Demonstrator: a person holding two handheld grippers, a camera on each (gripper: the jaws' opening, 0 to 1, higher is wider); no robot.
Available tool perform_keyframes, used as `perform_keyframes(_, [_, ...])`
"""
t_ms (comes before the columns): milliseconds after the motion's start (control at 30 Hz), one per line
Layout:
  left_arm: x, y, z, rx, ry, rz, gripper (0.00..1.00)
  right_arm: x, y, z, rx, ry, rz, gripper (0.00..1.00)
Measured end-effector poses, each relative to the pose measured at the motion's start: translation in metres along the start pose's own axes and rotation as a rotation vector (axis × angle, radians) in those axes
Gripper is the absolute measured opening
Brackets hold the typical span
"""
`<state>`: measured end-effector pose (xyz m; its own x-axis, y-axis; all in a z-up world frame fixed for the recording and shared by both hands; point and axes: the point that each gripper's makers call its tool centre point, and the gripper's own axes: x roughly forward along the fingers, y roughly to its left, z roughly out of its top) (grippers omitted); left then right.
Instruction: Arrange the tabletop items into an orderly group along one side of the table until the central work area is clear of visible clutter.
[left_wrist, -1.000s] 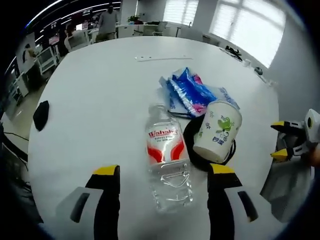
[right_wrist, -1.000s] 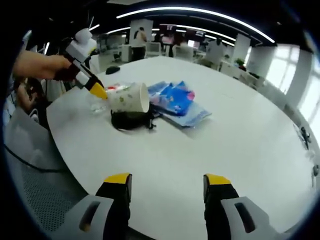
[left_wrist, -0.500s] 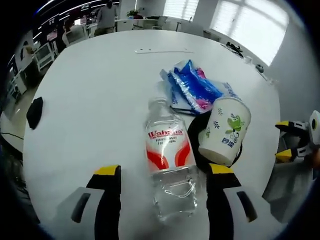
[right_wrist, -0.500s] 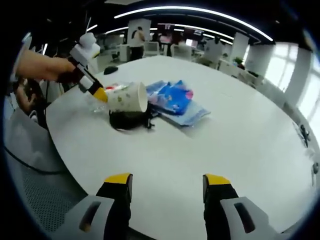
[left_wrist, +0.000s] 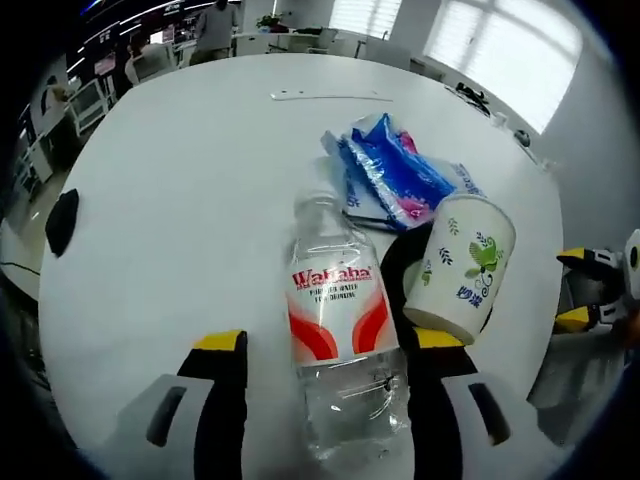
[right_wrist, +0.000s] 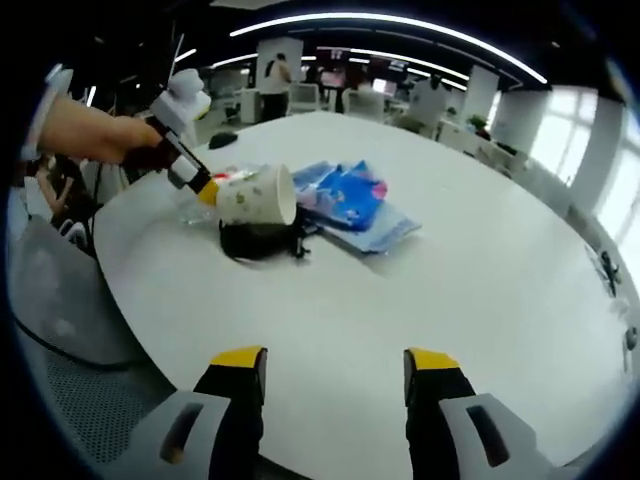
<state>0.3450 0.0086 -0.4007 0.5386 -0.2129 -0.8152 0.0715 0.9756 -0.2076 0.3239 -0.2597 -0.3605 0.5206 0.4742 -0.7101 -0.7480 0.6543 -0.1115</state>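
A clear water bottle with a red and white label lies on the white table, its lower half between the jaws of my open left gripper. Just right of it a white paper cup with green leaf prints rests tilted on a coiled black cable. Blue and pink plastic packets lie beyond. In the right gripper view the cup, cable and packets sit at the table's left, with the left gripper in a hand reaching the bottle. My right gripper is open above bare table.
A small black object lies at the table's left edge. A thin white strip rests at the far side. The right gripper shows past the table's right edge. Office desks, chairs and people stand behind; windows line the far wall.
My left gripper has advanced, so the bottle now sits deeper between its jaws and looks larger. The right gripper has barely moved.
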Motion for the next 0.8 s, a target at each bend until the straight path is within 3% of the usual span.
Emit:
perform_keyframes(133, [-0.001,-0.007,0.013,-0.146,-0.048,-0.028,0.55,0.0,0.001,0.001,-0.002,-0.004,0.003,0.55])
perform_keyframes(300, [0.006,-0.007,0.01,-0.098,-0.001,0.01,0.54,-0.001,0.0,0.003,-0.001,-0.015,-0.001,0.55])
perform_keyframes(333, [0.005,-0.006,0.015,-0.071,-0.026,0.026,0.53,-0.002,0.001,0.003,-0.001,-0.018,-0.005,0.55])
perform_keyframes(433, [0.005,-0.009,0.014,-0.073,-0.017,0.033,0.52,-0.008,0.003,0.013,0.012,-0.053,-0.022,0.57])
perform_keyframes(567, [0.008,-0.004,0.015,-0.017,-0.022,0.061,0.49,-0.012,0.008,0.02,0.005,-0.101,-0.032,0.57])
perform_keyframes(633, [0.01,-0.004,0.018,0.003,-0.037,0.068,0.49,-0.002,0.006,0.015,0.015,-0.079,-0.042,0.55])
perform_keyframes(667, [0.01,-0.006,0.018,0.019,-0.044,0.066,0.5,0.003,0.006,0.007,0.017,-0.025,-0.04,0.54])
perform_keyframes(700, [0.01,-0.007,0.019,0.028,-0.047,0.067,0.5,0.004,0.007,0.006,0.014,-0.013,-0.037,0.53])
perform_keyframes(800, [0.016,-0.003,0.022,0.017,-0.06,0.075,0.46,-0.007,0.011,0.015,-0.024,-0.054,-0.041,0.48])
